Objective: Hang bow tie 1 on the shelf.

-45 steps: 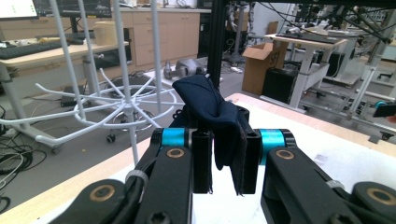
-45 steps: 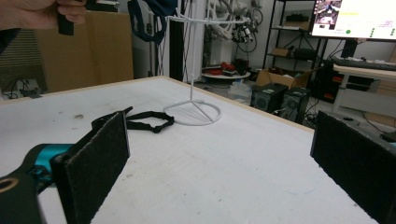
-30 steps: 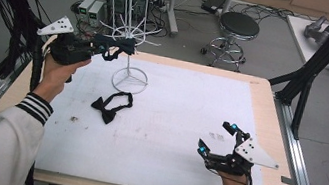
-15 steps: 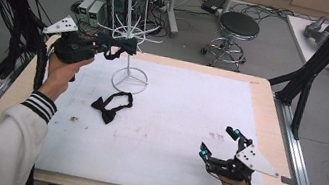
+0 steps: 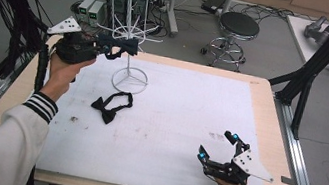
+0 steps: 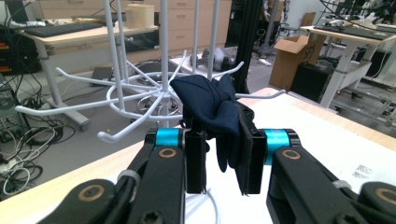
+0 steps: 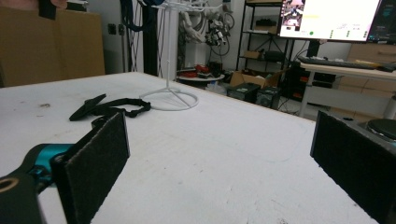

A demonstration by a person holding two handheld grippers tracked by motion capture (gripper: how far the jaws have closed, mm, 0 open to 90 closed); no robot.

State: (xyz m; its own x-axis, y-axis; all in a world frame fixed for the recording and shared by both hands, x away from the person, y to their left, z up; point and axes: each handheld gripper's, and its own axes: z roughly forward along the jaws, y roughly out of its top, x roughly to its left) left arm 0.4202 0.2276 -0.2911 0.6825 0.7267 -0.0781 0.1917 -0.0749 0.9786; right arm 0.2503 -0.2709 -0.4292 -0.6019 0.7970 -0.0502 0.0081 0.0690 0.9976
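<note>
While the right tongs [image 5: 216, 147] gape, the left tongs [image 6: 223, 161], just easing, pinch the navy bow tie [image 6: 212, 109].

Even, fairly bright indoor light falls from overhead, and the white tabletop [image 5: 172, 124] shows only faint, soft shadows. The high view is soft and grainy, with fine detail smeared. In the right gripper view a screen [image 7: 331, 18] at the top right is blown out to glare, and the near black pads are blurred. The left gripper view bends straight lines slightly at its edges.
</note>
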